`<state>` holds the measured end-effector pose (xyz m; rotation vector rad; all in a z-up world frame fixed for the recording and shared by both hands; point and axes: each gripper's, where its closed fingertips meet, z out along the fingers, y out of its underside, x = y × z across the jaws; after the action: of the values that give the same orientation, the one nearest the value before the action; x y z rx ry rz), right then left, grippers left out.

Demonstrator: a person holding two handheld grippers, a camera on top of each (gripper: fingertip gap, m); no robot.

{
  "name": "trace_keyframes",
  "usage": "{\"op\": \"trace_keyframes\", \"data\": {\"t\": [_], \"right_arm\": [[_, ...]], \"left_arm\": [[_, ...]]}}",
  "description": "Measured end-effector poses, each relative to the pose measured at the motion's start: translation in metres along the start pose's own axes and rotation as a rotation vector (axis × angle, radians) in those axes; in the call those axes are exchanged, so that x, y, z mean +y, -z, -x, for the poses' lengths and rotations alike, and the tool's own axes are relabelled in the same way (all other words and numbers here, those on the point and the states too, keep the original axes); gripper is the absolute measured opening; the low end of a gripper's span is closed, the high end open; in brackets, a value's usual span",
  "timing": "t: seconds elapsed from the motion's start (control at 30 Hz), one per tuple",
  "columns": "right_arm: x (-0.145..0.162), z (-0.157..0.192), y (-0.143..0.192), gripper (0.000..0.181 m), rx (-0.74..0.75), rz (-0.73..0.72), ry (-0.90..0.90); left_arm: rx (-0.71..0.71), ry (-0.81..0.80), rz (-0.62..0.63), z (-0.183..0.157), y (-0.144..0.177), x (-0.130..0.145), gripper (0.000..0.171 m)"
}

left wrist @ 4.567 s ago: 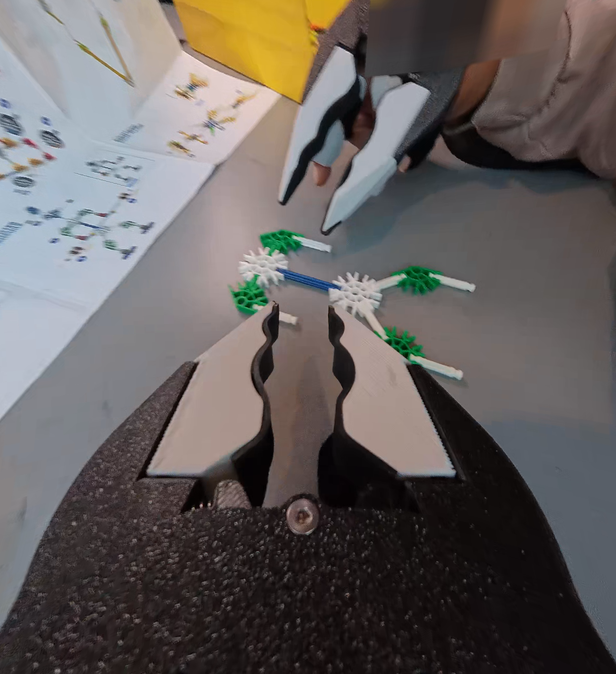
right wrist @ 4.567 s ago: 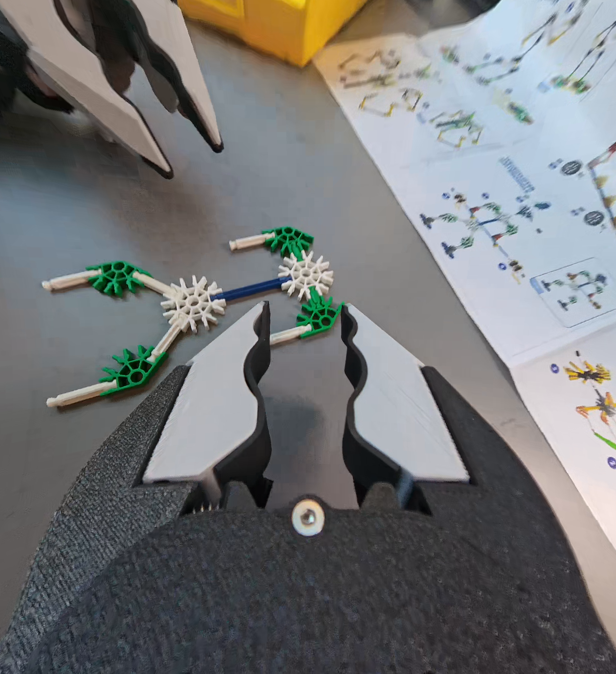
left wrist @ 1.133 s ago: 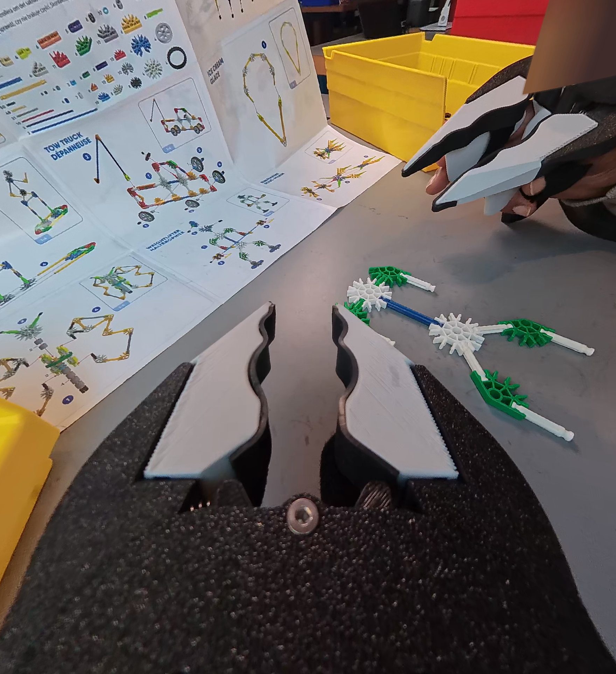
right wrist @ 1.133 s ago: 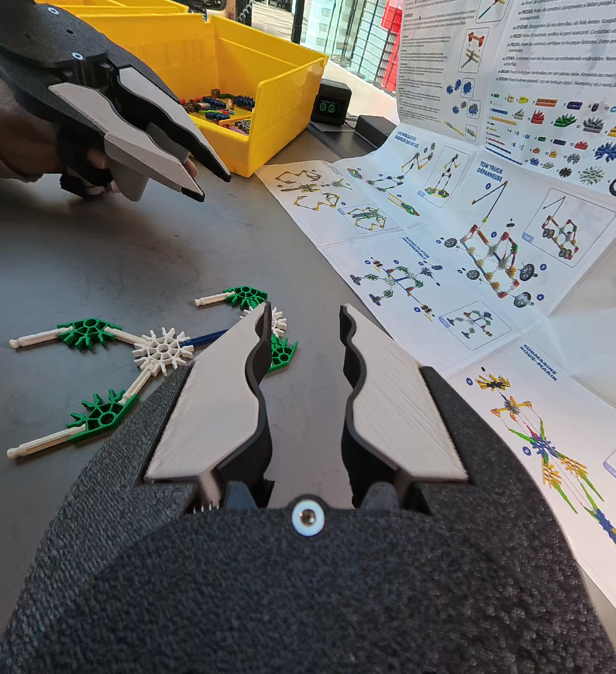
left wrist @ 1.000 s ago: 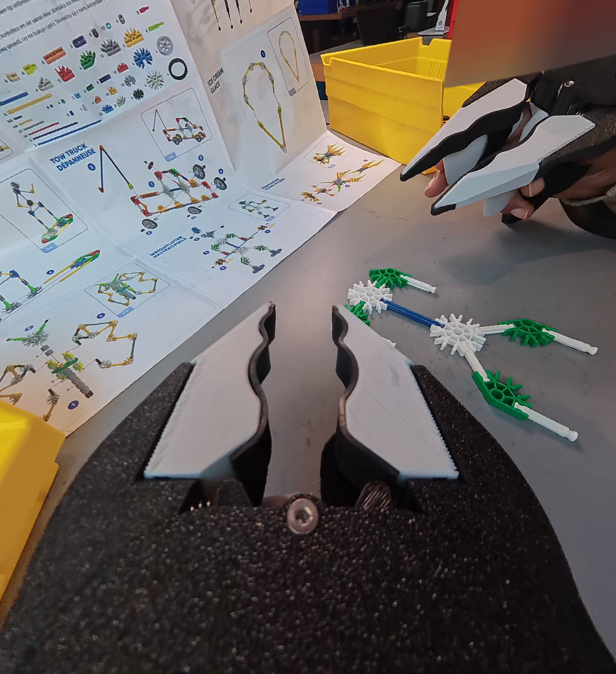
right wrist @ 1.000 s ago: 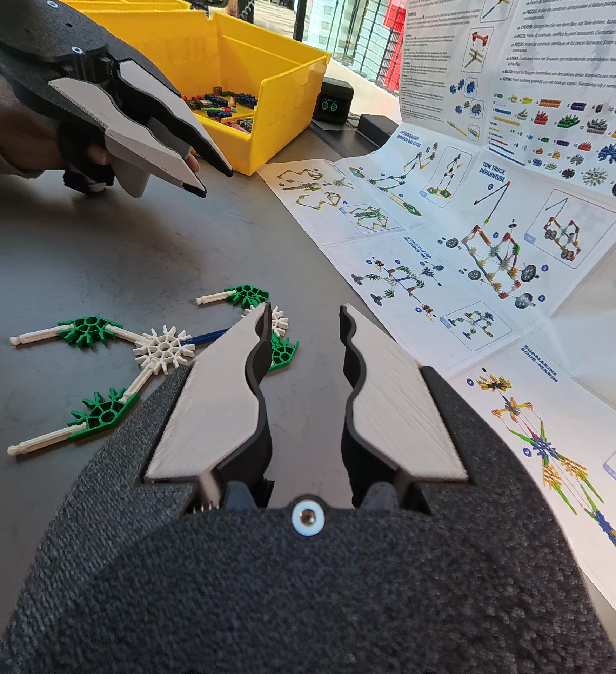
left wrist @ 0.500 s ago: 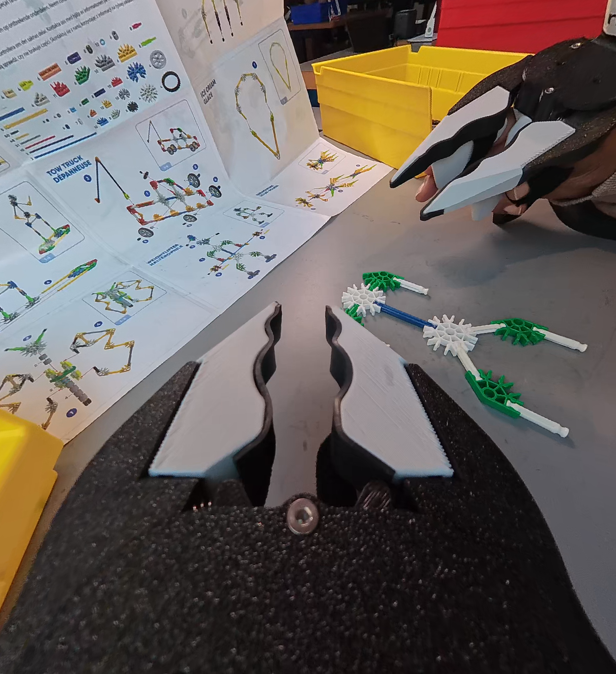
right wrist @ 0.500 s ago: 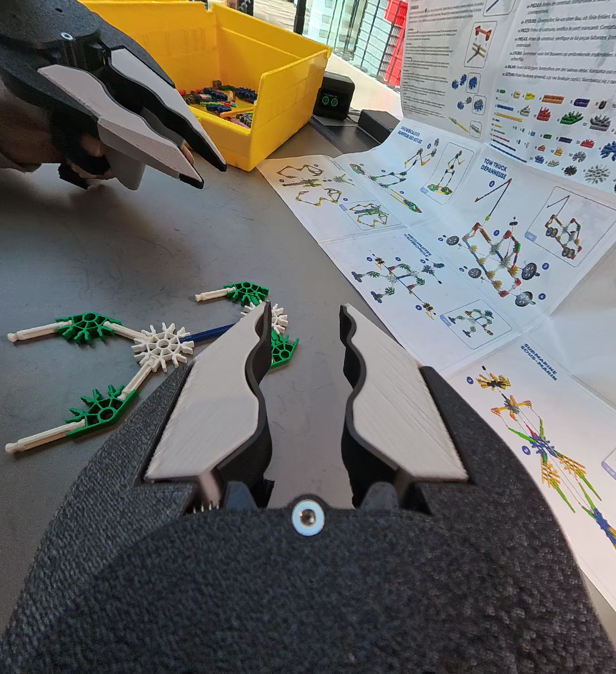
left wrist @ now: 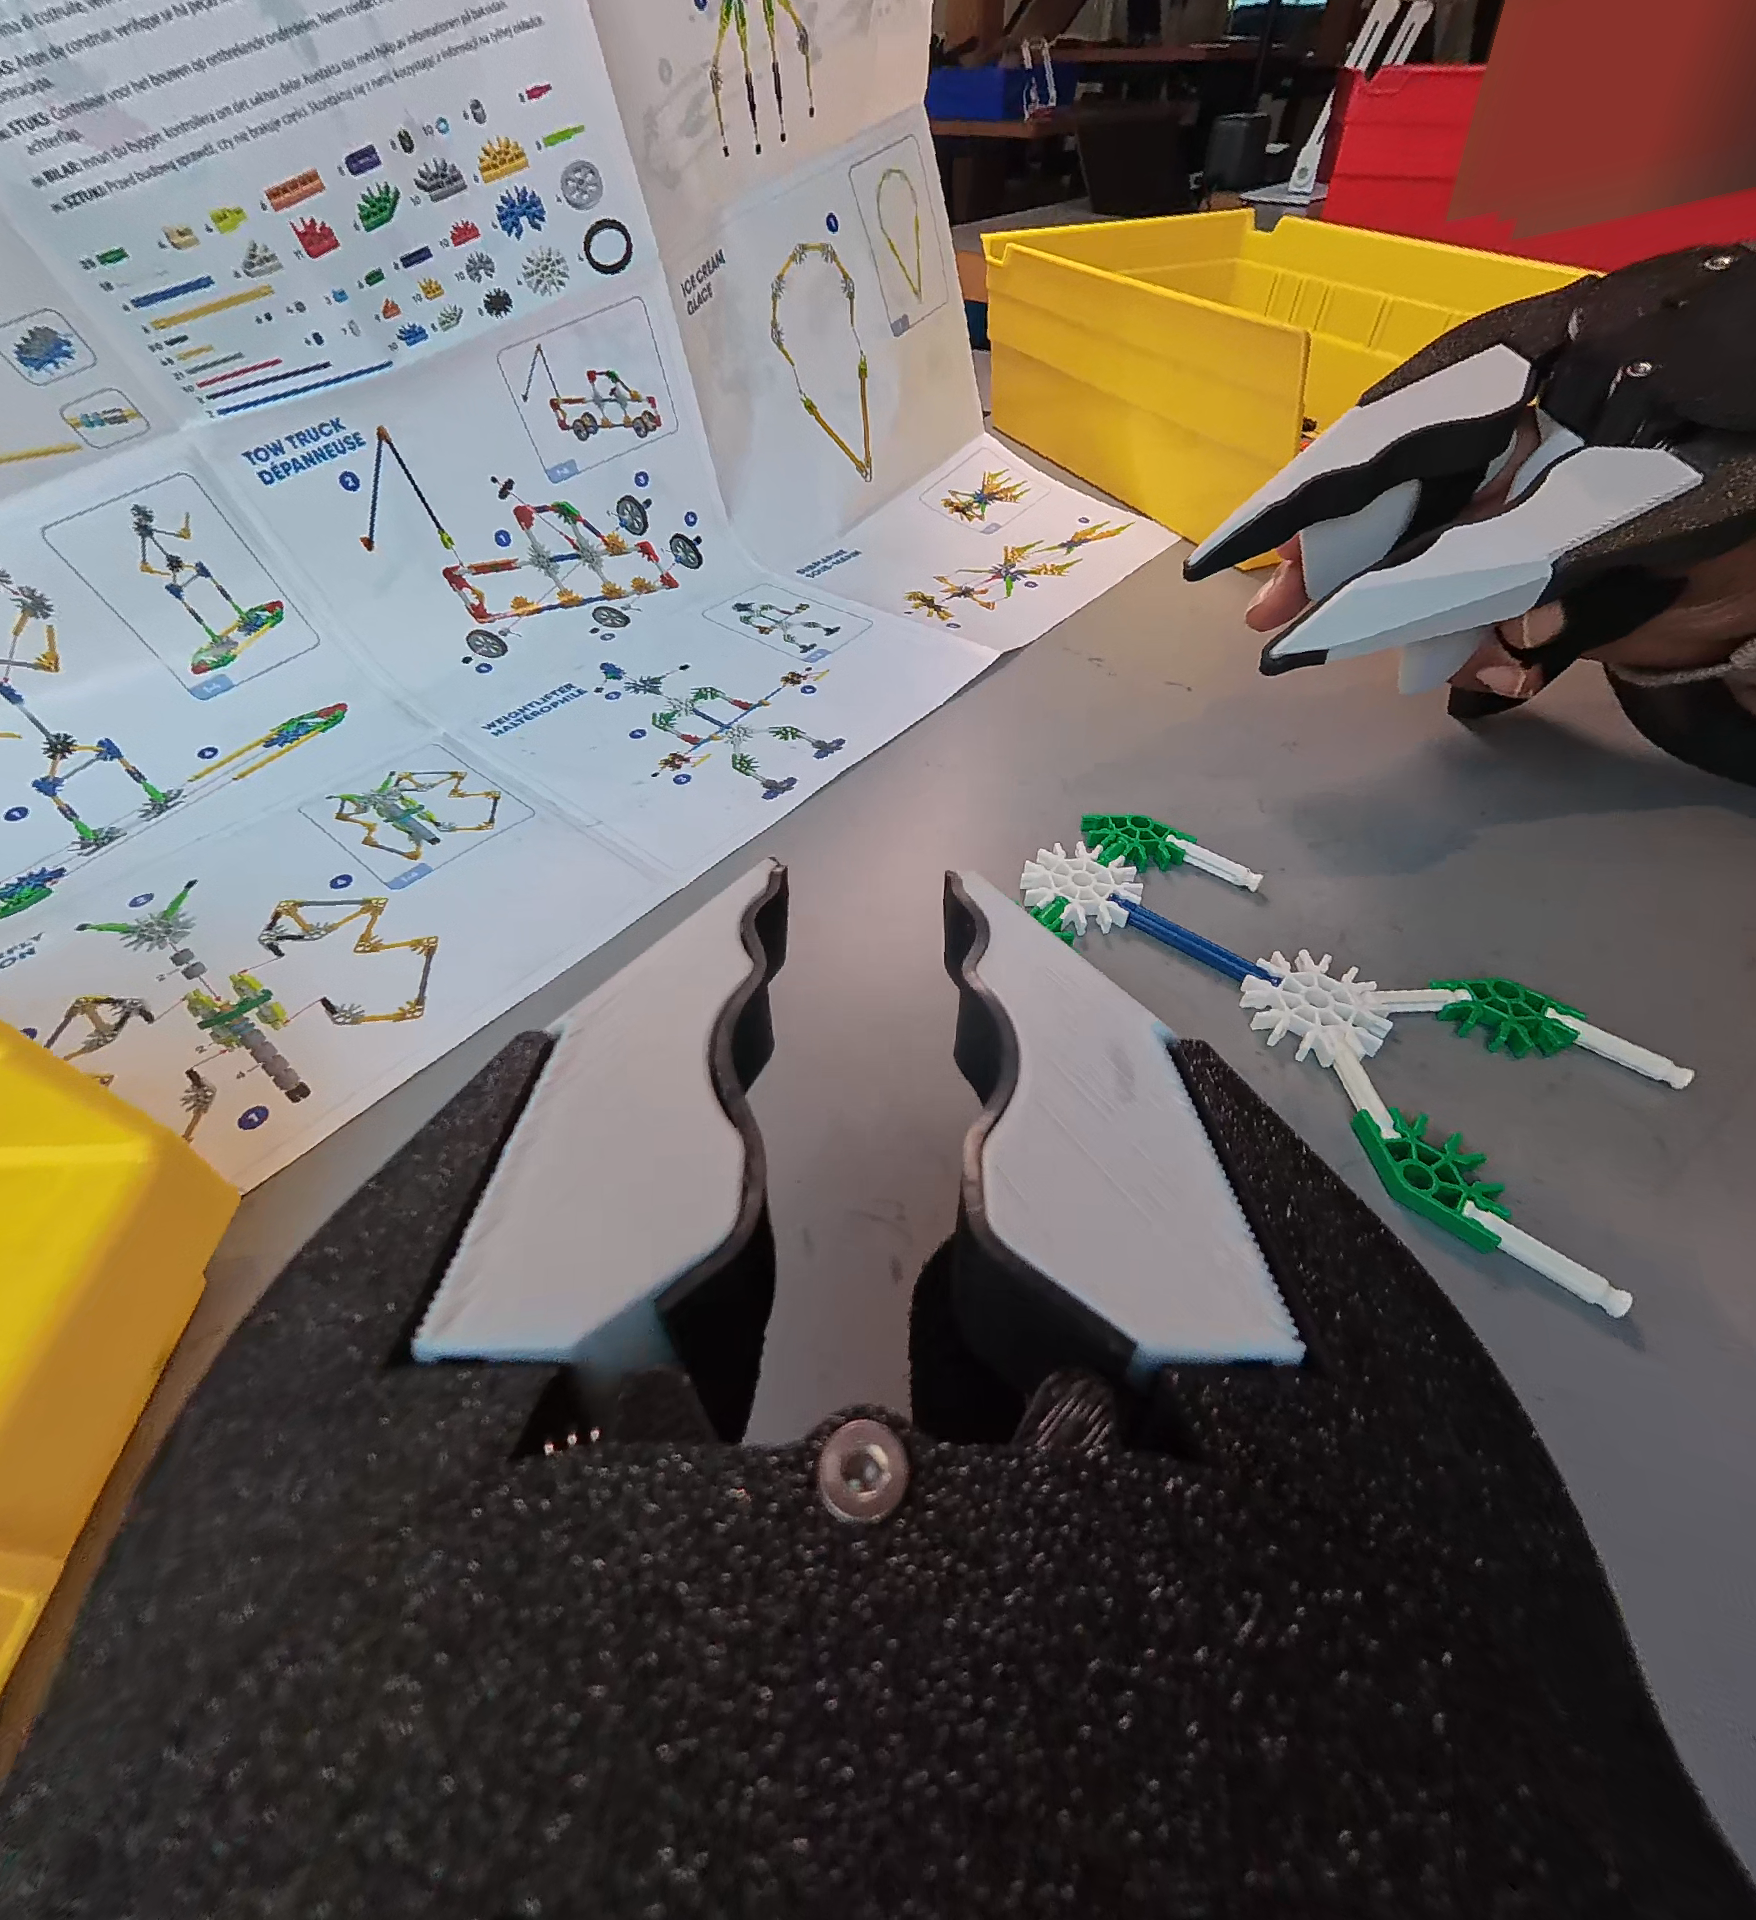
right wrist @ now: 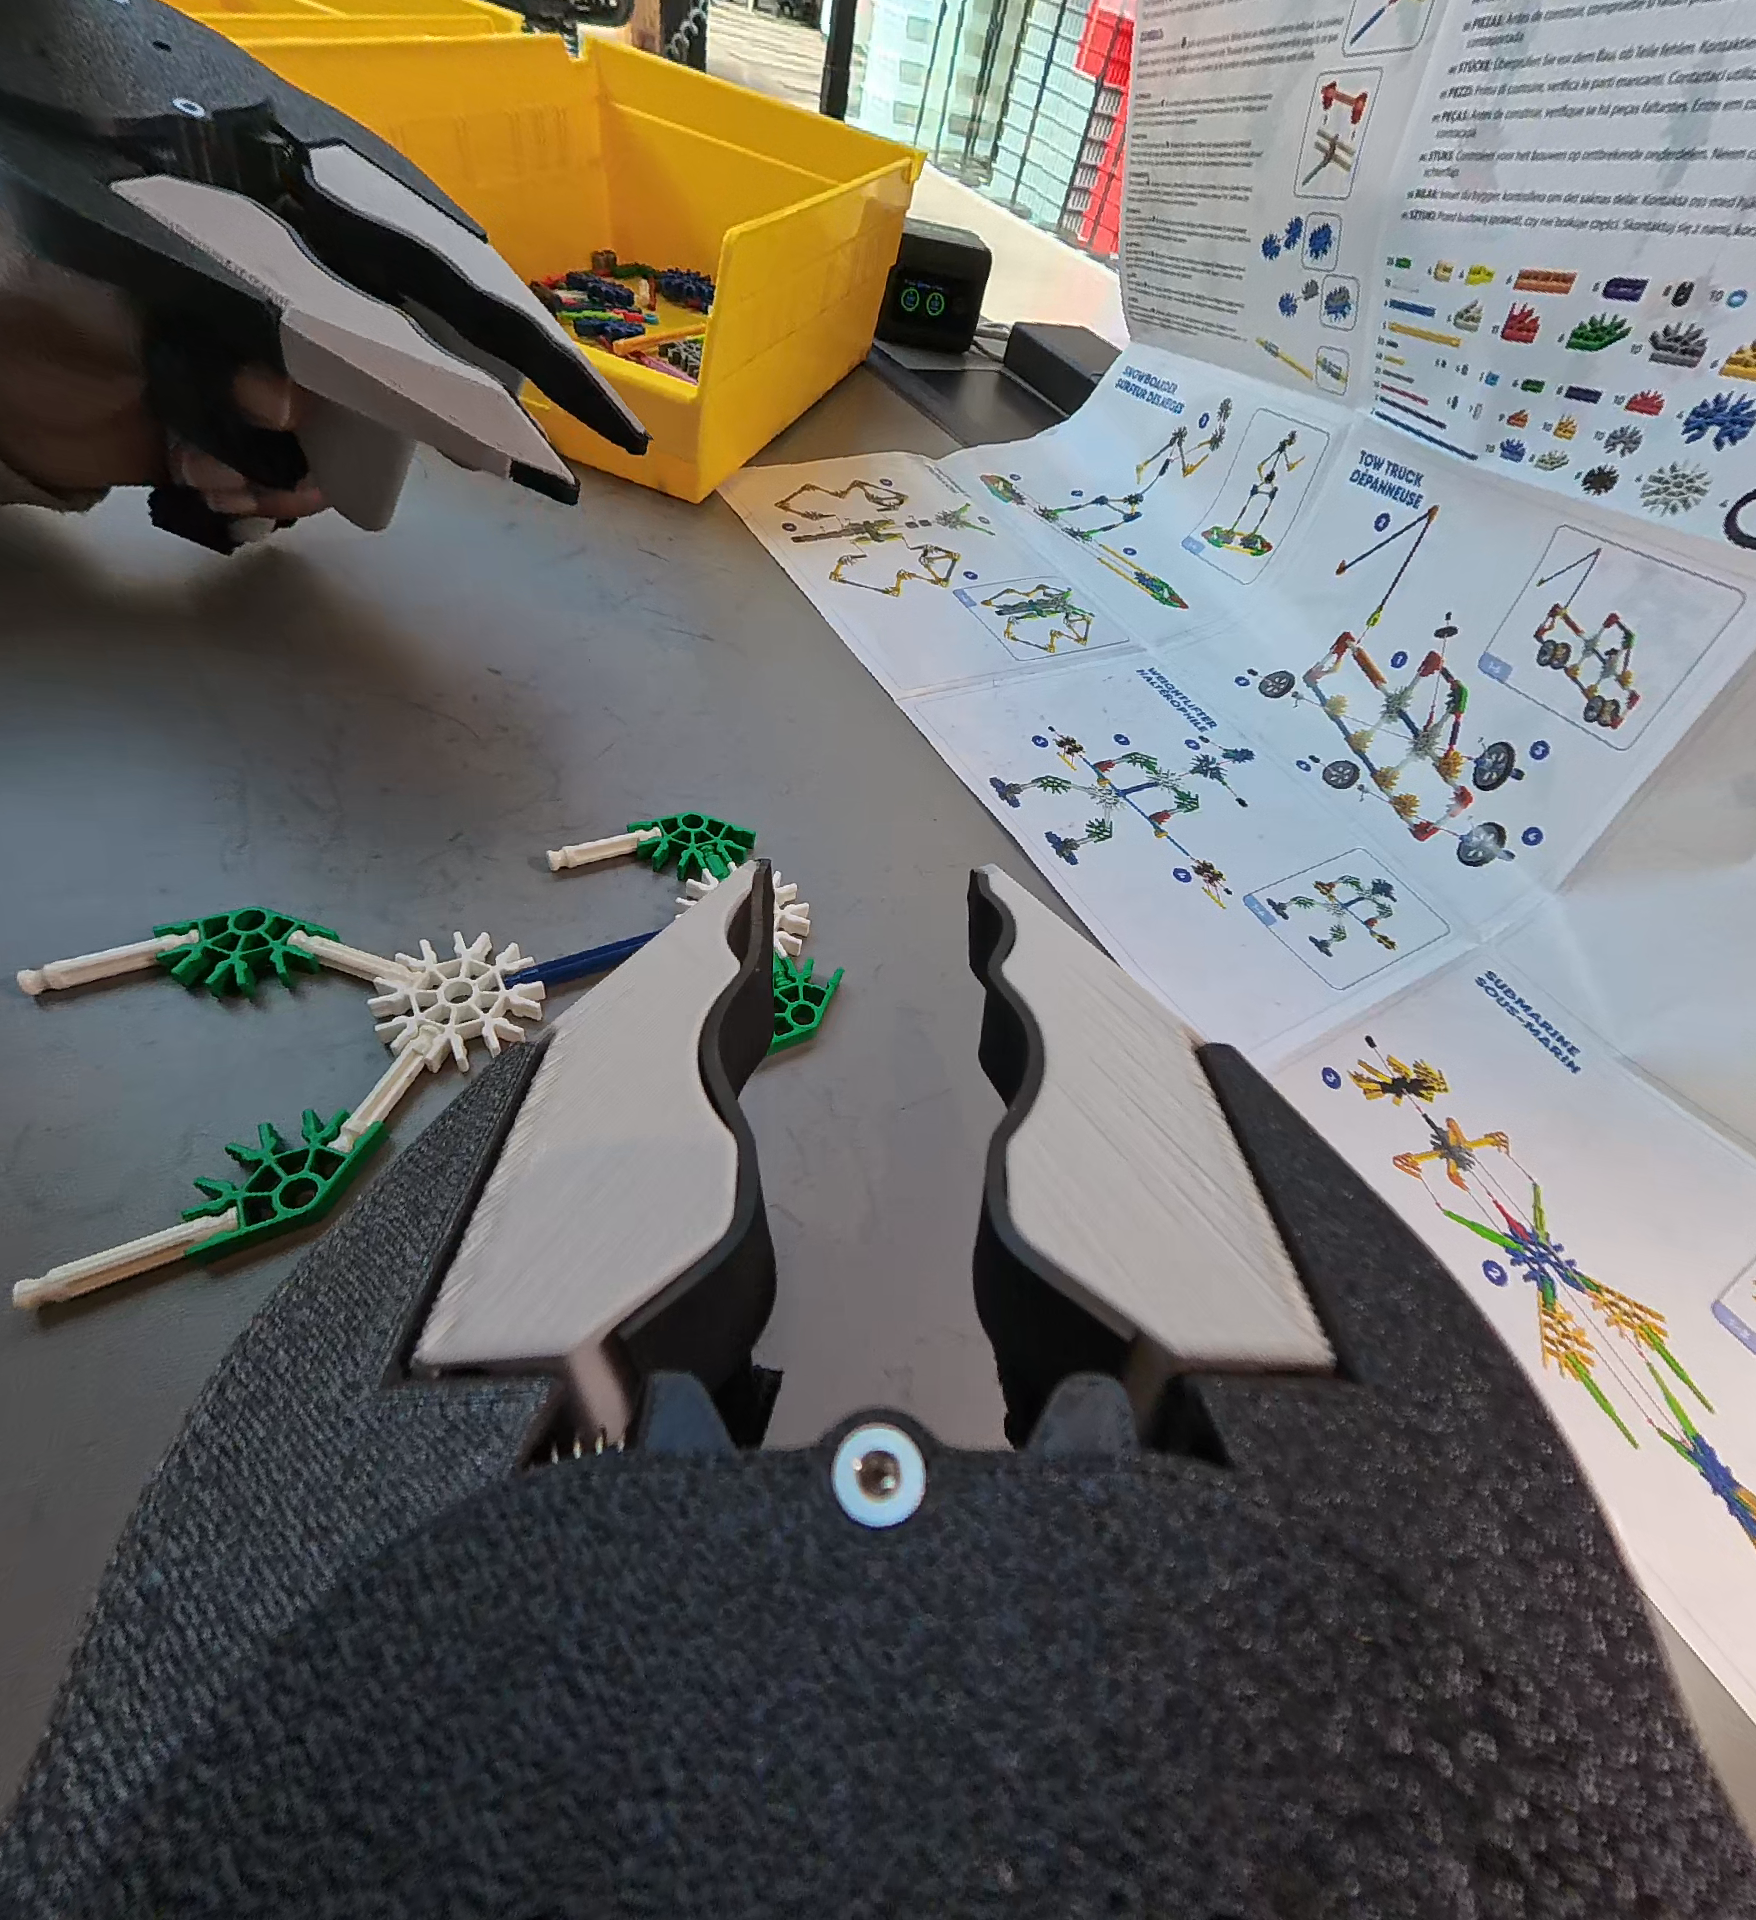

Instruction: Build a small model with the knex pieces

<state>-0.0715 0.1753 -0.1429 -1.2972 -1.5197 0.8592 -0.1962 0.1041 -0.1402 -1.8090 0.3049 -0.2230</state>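
Note:
A flat toy model (left wrist: 1310,1003) of two white snowflake connectors, a blue rod, green fan connectors and white rods lies on the grey table (left wrist: 1476,831). My left gripper (left wrist: 863,883) is open and empty, just left of the model and above the table. My right gripper (right wrist: 870,878) is open and empty. Its left finger covers part of the model (right wrist: 453,997). Each gripper shows in the other's view, held above the table beyond the model: the right gripper (left wrist: 1229,615) and the left gripper (right wrist: 602,465).
A large folded instruction sheet (left wrist: 438,623) lies on the table and stands up behind it, also in the right wrist view (right wrist: 1373,675). Yellow bins stand at the back (left wrist: 1144,384) and near left (left wrist: 22,1247). One bin (right wrist: 749,260) holds loose parts. A small black device (right wrist: 931,286) sits behind. One gripper's finger ends stand about 15 cm off the other's.
Since 4.6 s ago both grippers have drawn back from the model and tilted up, so more of the sheet and bins shows. Over the last second they moved only slightly. Both stay open.

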Motion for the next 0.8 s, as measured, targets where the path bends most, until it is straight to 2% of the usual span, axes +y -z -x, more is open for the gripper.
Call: {"op": "trace_keyframes", "data": {"t": [0.2, 0.33, 0.43, 0.53, 0.63, 0.7, 0.8], "right_arm": [[0.0, -0.001, 0.0, 0.036, 0.003, 0.0, -0.006], [0.0, -0.002, 0.0, 0.036, 0.009, 0.0, -0.008], [0.0, -0.004, 0.0, 0.036, 0.018, -0.003, -0.014], [-0.001, -0.006, 0.001, 0.035, 0.026, -0.006, -0.021], [-0.001, -0.006, 0.001, 0.035, 0.032, -0.007, -0.019], [-0.001, -0.005, 0.0, 0.035, 0.033, -0.004, -0.009], [0.001, -0.002, -0.001, 0.035, 0.032, 0.008, 0.015]], "left_arm": [[-0.034, 0.019, 0.018, 0.008, -0.002, 0.005, 0.032], [-0.093, 0.046, -0.006, 0.023, 0.007, -0.007, 0.037], [-0.248, -0.015, -0.004, 0.061, 0.035, -0.028, 0.039], [-0.446, -0.067, 0.083, 0.116, 0.081, -0.046, 0.039], [-0.57, -0.099, 0.309, 0.167, 0.126, -0.044, 0.038], [-0.529, -0.068, 0.51, 0.188, 0.14, -0.025, 0.035], [-0.404, -0.021, 0.856, 0.211, 0.151, 0.026, 0.032]]}}
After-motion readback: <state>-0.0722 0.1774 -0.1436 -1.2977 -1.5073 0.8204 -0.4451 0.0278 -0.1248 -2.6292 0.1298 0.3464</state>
